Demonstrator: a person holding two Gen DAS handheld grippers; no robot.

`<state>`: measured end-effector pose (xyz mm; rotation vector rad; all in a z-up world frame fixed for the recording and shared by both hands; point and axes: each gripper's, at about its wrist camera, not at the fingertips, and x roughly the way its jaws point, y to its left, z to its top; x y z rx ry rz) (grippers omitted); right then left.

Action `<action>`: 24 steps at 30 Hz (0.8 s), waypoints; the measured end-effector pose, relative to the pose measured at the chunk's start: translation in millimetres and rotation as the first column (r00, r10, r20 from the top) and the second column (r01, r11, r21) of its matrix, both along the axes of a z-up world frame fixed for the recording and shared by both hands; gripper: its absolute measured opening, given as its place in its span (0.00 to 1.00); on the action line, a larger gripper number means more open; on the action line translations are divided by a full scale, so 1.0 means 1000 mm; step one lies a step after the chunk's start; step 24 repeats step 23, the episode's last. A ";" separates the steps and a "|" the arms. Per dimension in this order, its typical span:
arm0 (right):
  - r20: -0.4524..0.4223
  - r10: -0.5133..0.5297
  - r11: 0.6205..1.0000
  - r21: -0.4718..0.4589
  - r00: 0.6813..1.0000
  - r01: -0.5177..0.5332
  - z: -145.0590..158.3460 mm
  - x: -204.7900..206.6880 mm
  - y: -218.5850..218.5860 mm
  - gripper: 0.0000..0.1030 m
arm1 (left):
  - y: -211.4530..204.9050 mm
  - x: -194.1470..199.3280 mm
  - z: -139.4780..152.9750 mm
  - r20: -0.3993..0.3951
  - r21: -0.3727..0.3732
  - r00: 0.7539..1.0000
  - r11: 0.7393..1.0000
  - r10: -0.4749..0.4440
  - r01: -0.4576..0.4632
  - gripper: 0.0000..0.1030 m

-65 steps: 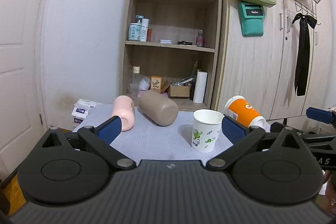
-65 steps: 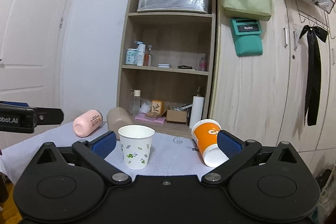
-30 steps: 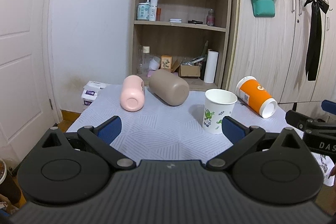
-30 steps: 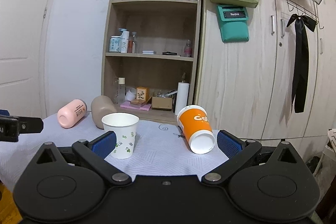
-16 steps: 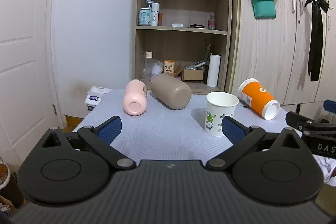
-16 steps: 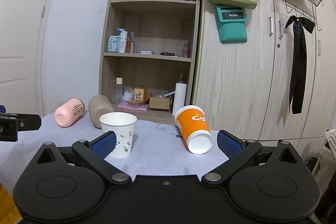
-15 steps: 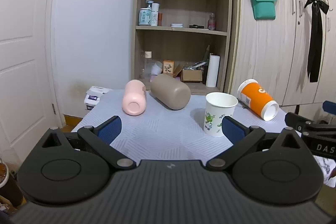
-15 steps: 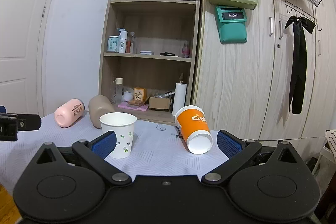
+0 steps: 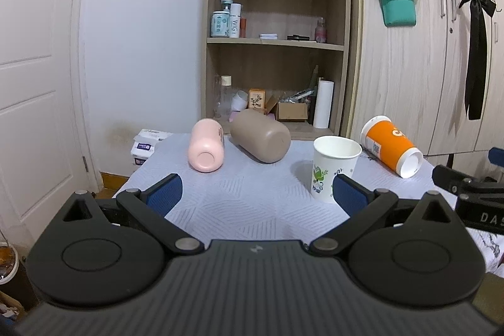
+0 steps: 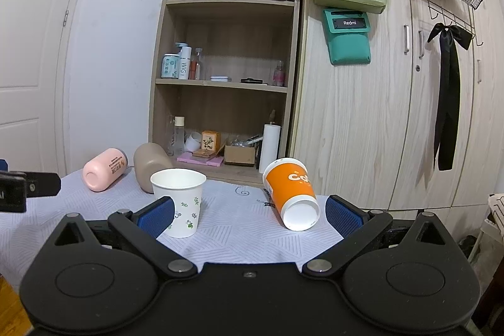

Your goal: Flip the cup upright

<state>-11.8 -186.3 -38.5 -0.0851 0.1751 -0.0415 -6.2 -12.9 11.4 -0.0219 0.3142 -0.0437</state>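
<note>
An orange paper cup (image 10: 291, 194) lies on its side on the table, base toward me; it also shows at the right in the left wrist view (image 9: 390, 145). A white leaf-print paper cup (image 10: 178, 202) stands upright, also in the left wrist view (image 9: 335, 167). A pink cup (image 9: 206, 145) and a taupe cup (image 9: 261, 136) lie on their sides at the back left. My right gripper (image 10: 250, 216) is open and empty, short of the orange cup. My left gripper (image 9: 255, 194) is open and empty, short of the cups.
The table carries a pale lilac patterned cloth (image 9: 252, 197). A wooden shelf unit (image 10: 226, 84) and wardrobe doors (image 10: 378, 115) stand behind it. A white door (image 9: 37, 84) is at the left. Tissue packs (image 9: 146, 144) lie beyond the table's left corner.
Both grippers have drawn back and risen a little from the table; the cups look slightly farther off. No cup has moved.
</note>
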 end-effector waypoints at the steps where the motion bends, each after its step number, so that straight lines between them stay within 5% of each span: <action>1: 0.000 -0.001 1.000 -0.001 1.000 0.001 0.000 0.000 0.000 1.00 | -0.001 0.000 0.000 -0.002 0.004 1.000 1.000 -0.001 0.001 1.00; 24: -0.015 0.021 1.000 0.023 1.000 -0.020 -0.001 0.001 -0.001 1.00 | -0.006 -0.002 0.001 0.004 0.032 1.000 0.999 -0.025 0.025 1.00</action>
